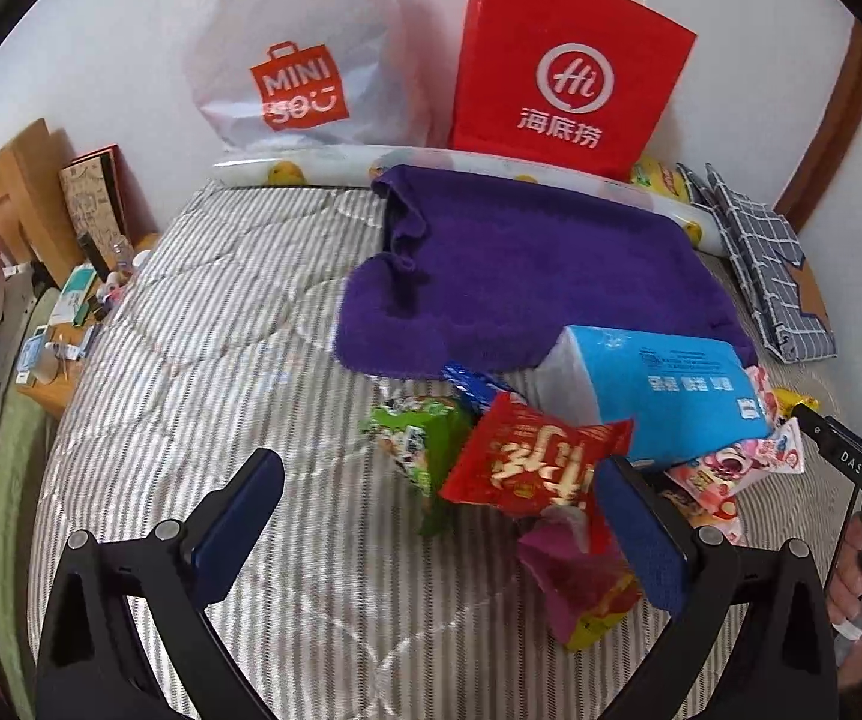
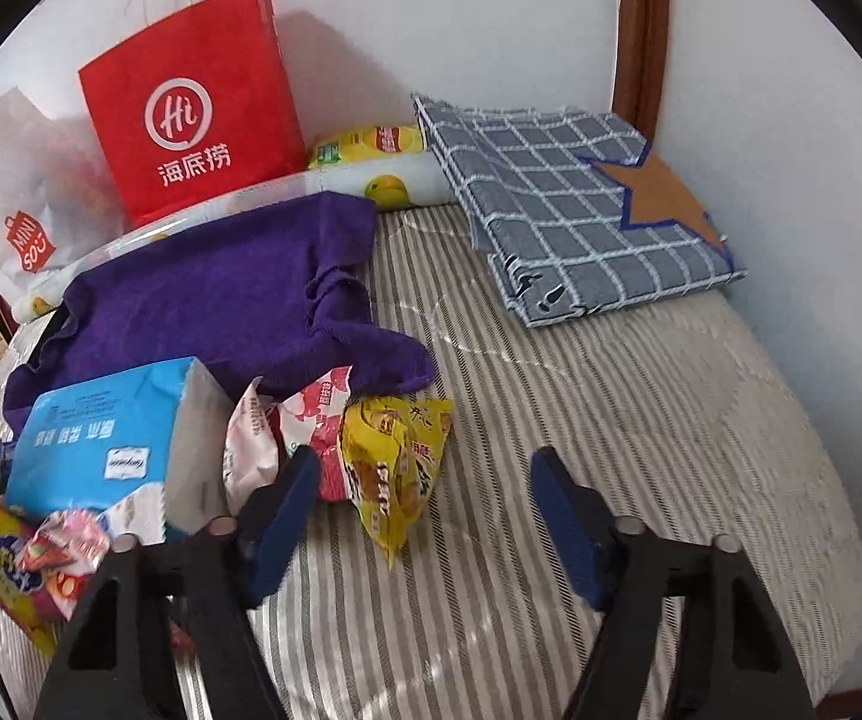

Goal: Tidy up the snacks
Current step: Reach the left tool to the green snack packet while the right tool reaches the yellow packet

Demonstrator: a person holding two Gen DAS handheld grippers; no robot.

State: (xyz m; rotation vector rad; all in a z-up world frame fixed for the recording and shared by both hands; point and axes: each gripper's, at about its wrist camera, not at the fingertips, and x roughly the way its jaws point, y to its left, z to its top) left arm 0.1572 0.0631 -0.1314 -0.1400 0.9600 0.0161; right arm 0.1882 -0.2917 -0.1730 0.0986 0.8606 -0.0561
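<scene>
- I'm in a home bedroom: a striped quilt [image 1: 221,360] covers the bed.
- A wooden headboard [image 1: 5,204] and cluttered nightstand [image 1: 53,384] stand beside it.
- Shopping bags [image 1: 563,72] lean on the wall.

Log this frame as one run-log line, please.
stage: approaching snack pile | left gripper: open over red foil snack packet | right gripper: open beside yellow crinkled snack packet | surface: striped bedspread

Soft daylight, fisheye-warped, dark corners
</scene>
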